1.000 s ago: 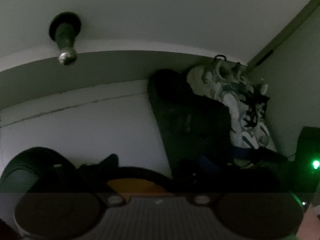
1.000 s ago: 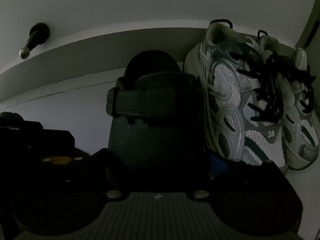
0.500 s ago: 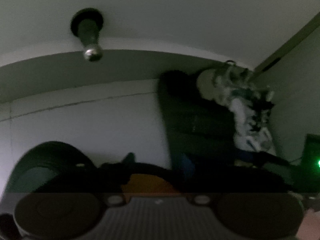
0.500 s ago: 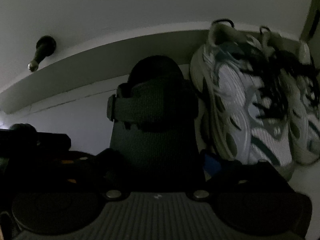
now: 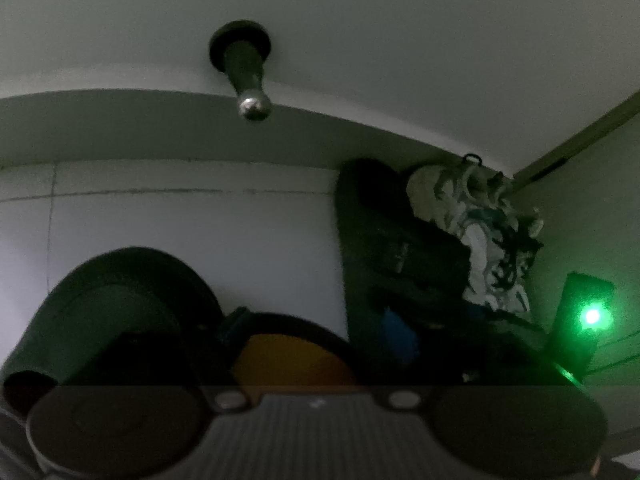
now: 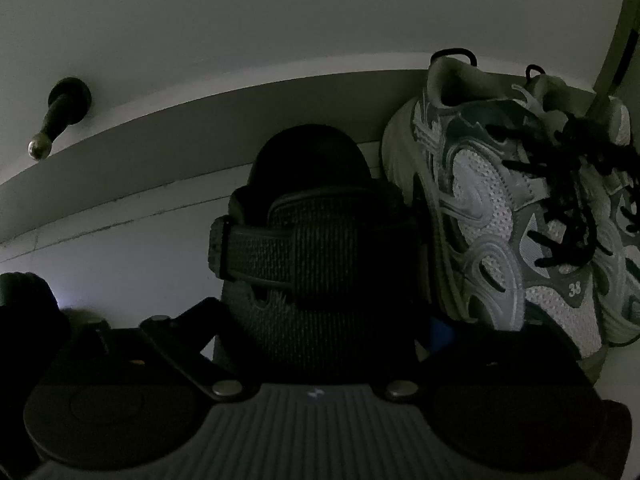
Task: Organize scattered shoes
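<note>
The scene is very dark. A dark strapped sandal [image 6: 320, 248] lies toe-first toward me on the pale floor, its heel at the baseboard, beside a pair of white mesh sneakers [image 6: 500, 220] with black laces. My right gripper [image 6: 312, 320] straddles the sandal's toe, jaws closing, and a thin gap shows at each pad. From the left wrist, that sandal [image 5: 384, 256] and the sneakers [image 5: 476, 240] sit at the right. A second dark rounded sandal [image 5: 120, 308] lies at lower left, outside my left gripper [image 5: 316, 326], whose jaws are opening with nothing clearly pressed.
A door stopper [image 5: 244, 76] juts from the wall above the baseboard [image 5: 120, 132]; it also shows as the stopper [image 6: 60, 120] from the right wrist. A dark unit with a green light [image 5: 588, 316] stands at the far right. Walls meet in a corner behind the sneakers.
The left wrist view has swung, so the door stopper slid right toward the middle and the lower-left sandal looms larger. The right wrist view is nearly unchanged, with the sandal still between the fingers.
</note>
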Action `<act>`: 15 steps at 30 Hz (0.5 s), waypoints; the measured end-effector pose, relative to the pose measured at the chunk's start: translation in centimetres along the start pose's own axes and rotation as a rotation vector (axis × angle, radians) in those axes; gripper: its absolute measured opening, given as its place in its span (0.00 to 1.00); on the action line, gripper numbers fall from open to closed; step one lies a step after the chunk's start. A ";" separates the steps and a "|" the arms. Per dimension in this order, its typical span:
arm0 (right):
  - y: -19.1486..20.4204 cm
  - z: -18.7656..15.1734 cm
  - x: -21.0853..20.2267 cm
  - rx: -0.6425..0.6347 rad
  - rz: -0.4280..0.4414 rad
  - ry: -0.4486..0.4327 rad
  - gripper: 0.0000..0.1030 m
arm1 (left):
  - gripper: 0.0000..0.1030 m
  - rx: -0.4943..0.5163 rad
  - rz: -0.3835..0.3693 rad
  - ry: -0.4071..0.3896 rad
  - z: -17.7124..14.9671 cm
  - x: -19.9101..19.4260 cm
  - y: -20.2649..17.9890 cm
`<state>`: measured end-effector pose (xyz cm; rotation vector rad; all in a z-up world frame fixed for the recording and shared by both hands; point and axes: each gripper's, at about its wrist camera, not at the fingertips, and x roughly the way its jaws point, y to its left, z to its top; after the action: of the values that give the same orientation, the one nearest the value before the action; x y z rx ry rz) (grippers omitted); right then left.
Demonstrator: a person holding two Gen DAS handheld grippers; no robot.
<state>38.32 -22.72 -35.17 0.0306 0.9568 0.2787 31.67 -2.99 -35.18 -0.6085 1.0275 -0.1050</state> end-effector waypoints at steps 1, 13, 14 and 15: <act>-0.4 0.0 -0.1 0.028 0.029 0.004 0.94 | 0.78 -0.003 -0.010 0.006 -0.1 0.0 0.0; 1.1 -1.8 -3.3 0.014 0.149 -0.021 0.94 | 0.78 -0.016 -0.011 0.016 -0.7 -0.8 0.6; 1.2 -2.0 -3.5 0.011 0.149 -0.019 0.94 | 0.78 -0.018 -0.010 0.014 -0.8 -1.2 0.6; 1.3 -2.1 -3.4 0.009 0.149 -0.017 0.94 | 0.78 -0.020 -0.011 0.013 -0.8 -1.4 0.7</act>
<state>34.49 -22.53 -33.47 0.1129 0.9404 0.4106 30.14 -2.28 -34.80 -0.6329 1.0385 -0.1087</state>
